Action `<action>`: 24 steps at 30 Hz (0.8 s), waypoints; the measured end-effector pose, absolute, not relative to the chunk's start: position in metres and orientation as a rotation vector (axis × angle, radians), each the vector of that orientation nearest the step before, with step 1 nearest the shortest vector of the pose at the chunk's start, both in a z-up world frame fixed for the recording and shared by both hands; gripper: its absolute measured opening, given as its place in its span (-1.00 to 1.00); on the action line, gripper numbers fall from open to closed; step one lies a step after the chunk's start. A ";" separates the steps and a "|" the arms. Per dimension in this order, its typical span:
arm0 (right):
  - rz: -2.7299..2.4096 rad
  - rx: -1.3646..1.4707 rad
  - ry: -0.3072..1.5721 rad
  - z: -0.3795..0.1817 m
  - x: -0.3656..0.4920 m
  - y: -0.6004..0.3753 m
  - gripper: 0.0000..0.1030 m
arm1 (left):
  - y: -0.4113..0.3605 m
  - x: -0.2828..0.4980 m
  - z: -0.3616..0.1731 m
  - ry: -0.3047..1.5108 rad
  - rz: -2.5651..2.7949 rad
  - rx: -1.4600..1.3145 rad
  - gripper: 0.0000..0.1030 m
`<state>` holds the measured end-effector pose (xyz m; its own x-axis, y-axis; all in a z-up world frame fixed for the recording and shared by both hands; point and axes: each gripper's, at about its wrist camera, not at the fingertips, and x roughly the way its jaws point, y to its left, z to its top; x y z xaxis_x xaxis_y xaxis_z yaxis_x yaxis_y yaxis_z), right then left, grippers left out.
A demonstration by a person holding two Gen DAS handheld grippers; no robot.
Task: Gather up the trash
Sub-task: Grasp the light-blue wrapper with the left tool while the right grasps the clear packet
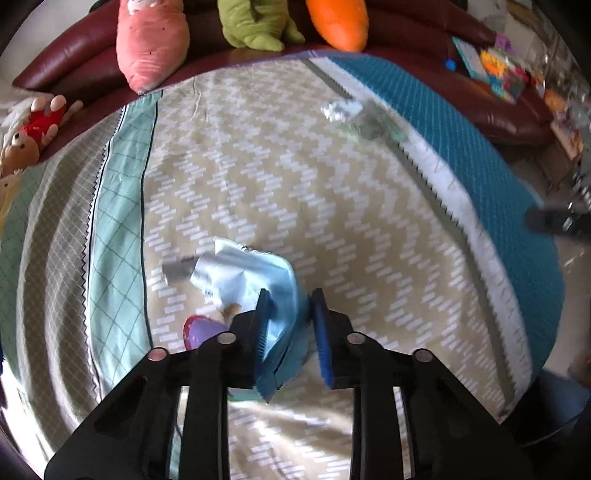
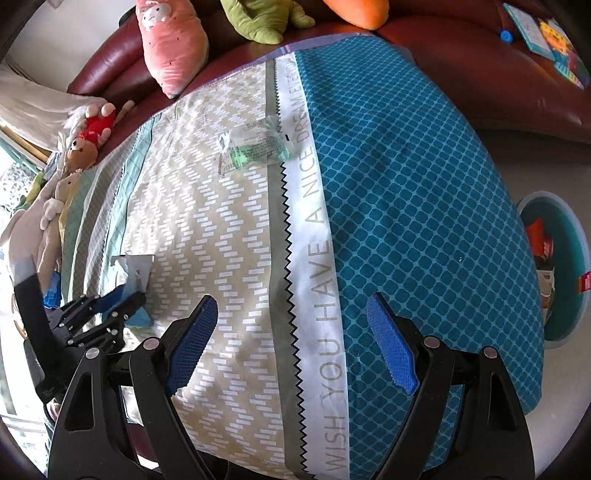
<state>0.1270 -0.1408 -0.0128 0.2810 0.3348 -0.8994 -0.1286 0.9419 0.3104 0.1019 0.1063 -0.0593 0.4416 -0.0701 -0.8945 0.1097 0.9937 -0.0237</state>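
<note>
A crumpled light blue wrapper lies on the patterned cloth, low in the left wrist view. My left gripper is shut on its near end, with a blue pad against each side. A purple and red piece shows beside the left finger. In the right wrist view the left gripper sits at the far left with the wrapper in it. My right gripper hangs open over the cloth with nothing between its fingers. A clear wrapper with green print lies farther back; it looks blurred in the left wrist view.
A round teal bin with trash inside stands on the floor off the cloth's right edge. Plush toys, pink, green and orange, lean on a maroon sofa behind. Small stuffed animals lie at the left.
</note>
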 end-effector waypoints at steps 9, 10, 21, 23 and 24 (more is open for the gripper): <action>0.332 0.093 1.231 -0.016 0.175 -0.112 0.54 | 0.119 0.141 -0.041 1.052 -0.147 -0.175 -0.72; 0.341 0.078 1.229 -0.016 0.183 -0.106 0.54 | 0.118 0.146 -0.040 1.047 -0.150 -0.182 -0.72; 0.447 0.006 1.226 -0.034 0.268 -0.049 0.54 | 0.131 0.197 -0.048 1.045 -0.142 -0.275 -0.72; 0.452 0.005 1.233 -0.040 0.281 -0.044 0.54 | 0.133 0.201 -0.052 1.051 -0.143 -0.280 -0.72; 0.456 0.011 1.240 -0.045 0.286 -0.043 0.54 | 0.133 0.202 -0.053 1.050 -0.149 -0.287 -0.71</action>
<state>0.2863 -0.0426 -0.0445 0.2472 0.3405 -0.9072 -0.3287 0.9102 0.2520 0.2024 0.1333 -0.0534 0.4916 -0.2567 -0.8321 -0.0153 0.9529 -0.3030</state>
